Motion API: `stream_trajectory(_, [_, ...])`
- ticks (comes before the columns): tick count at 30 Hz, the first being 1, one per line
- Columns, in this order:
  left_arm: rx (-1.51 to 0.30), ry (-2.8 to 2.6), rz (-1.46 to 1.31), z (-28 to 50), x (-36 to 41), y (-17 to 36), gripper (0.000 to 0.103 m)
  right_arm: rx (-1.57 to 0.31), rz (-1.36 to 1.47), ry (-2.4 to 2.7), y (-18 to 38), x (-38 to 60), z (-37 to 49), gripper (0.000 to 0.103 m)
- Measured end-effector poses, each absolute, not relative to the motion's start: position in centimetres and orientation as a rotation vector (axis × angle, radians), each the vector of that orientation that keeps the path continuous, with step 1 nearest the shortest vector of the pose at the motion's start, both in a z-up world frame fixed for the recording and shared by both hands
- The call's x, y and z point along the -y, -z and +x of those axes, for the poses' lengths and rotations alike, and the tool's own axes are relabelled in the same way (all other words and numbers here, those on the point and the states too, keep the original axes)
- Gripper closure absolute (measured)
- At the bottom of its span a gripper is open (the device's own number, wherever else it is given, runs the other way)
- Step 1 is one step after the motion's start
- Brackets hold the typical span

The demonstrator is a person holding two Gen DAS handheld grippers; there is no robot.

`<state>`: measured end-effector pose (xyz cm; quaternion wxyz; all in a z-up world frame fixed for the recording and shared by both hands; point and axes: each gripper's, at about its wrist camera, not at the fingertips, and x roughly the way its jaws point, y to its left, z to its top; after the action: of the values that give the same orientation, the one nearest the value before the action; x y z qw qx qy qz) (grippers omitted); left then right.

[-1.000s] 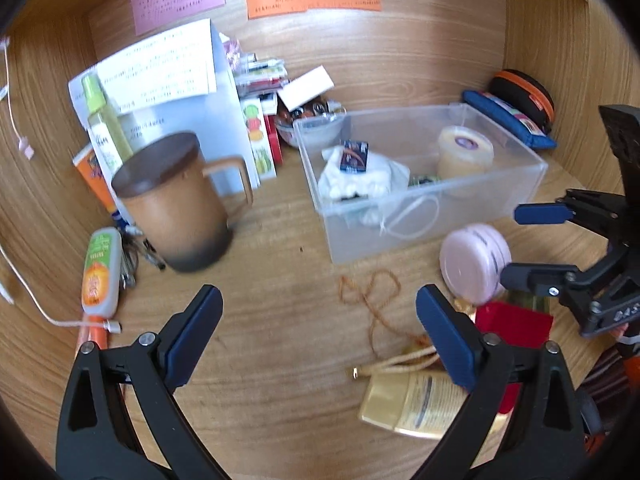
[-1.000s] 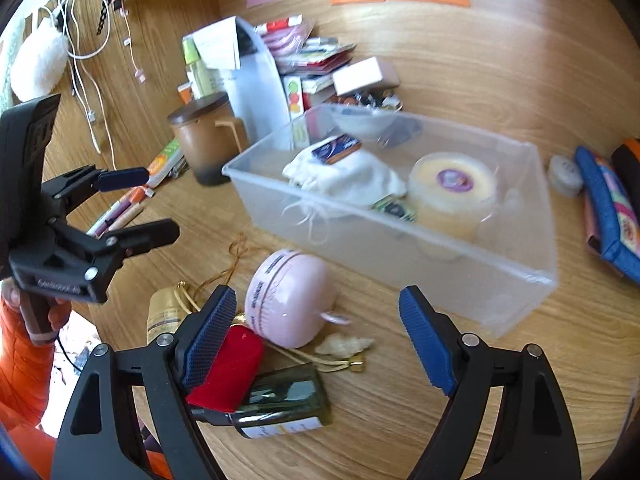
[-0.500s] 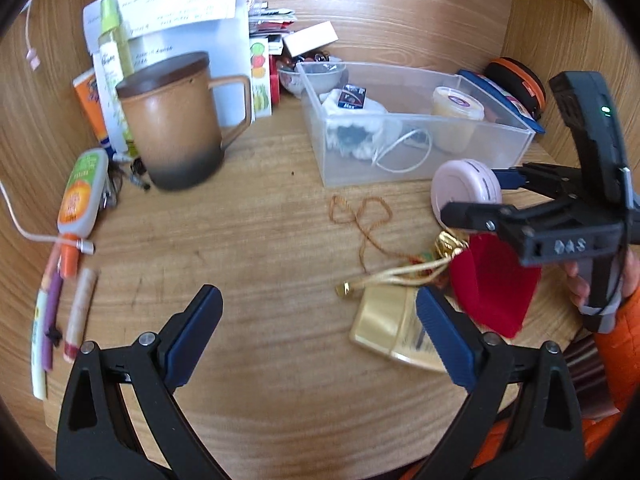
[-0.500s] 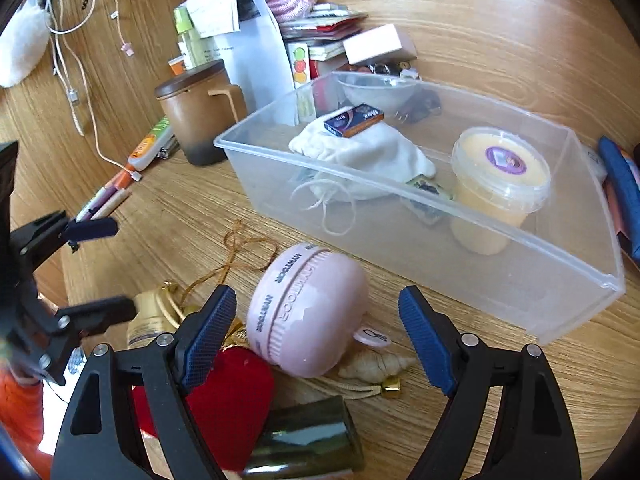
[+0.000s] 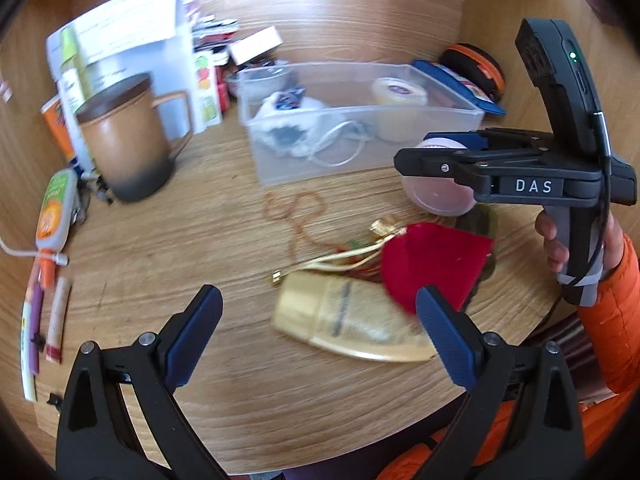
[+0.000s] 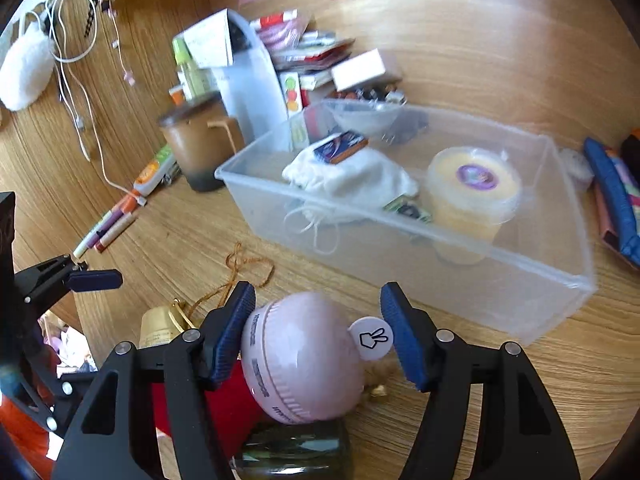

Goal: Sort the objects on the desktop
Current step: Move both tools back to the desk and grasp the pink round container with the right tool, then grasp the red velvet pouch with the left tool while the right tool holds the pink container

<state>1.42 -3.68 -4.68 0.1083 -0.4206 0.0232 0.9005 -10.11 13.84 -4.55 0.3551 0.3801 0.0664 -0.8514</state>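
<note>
- Right gripper (image 6: 316,336): jaws closing, narrower than a second ago. The round pink plastic case (image 6: 298,360) sits between the blue pads; the left pad touches its ribbed side, the right pad stands clear of the body, just beside a white round tag (image 6: 371,338) that sticks out from the case. Not yet clamped.
- A second ago the case lay ahead of the pads on the wooden desk (image 6: 500,380); now the pads flank it and it fills the lower middle of the right wrist view.
- The pink case: pale, domed, with a ribbed band bearing lettering too blurred to read. It rests partly over a red pouch (image 6: 236,396) and a dark green glass bottle (image 6: 292,448), near the front edge of the desk.
- Left gripper (image 5: 320,336): fingers wide apart, nothing between them. It has shifted since the earlier frame; a gold tube (image 5: 352,324) now lies just beyond its pads, and the view is motion-blurred.
- From the left wrist the right gripper shows side-on over the pink case, held by a hand (image 5: 560,240) in an orange sleeve (image 5: 612,312).
- A thin brown cord (image 6: 236,272) lies looped on the desk just past the case.
- Farther on: a clear plastic bin (image 6: 520,280) holding a white cloth bag (image 6: 352,178), a small blue box (image 6: 340,146) and a yellow lidded tub (image 6: 472,192).
- Left of the bin, a brown lidded mug (image 6: 196,144); pens (image 6: 108,228) lie apart toward the desk edge.
</note>
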Motion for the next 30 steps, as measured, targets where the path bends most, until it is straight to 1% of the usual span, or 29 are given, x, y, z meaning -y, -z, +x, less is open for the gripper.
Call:
stream_trajectory(9, [-0.122, -2.559, -1.205, 1.1, 0.1, 4.5, 0.005, -0.116, 0.965, 2.287, 3.4, -18.2, -10.1, 0.041])
stream_trajectory(14, [-0.202, -2.554, -1.262, -0.1, -1.2, 5.6, 0.004, -0.083, 0.963, 2.328, 3.0, -20.9, -10.5, 0.041])
stream_trajectory(17, [-0.18, -2.559, -1.311, -1.4, -0.8, 6.3, 0.004, -0.07, 0.962, 2.334, 3.1, -22.1, -10.4, 0.041])
stream_trajectory(20, [-0.121, -2.565, -1.331, -2.7, -0.1, 6.5, 0.004, -0.072, 0.964, 2.341, 3.2, -22.9, -10.3, 0.041])
stream_trajectory(24, [-0.053, -2.571, -1.32, -4.1, 0.5, 6.5, 0.004, -0.083, 0.973, 2.337, 3.6, -23.5, -10.1, 0.041])
stream_trajectory(30, [-0.004, -2.593, -1.285, -5.3, 1.2, 5.6, 0.004, -0.127, 0.997, 2.326, 4.4, -23.7, -9.9, 0.041])
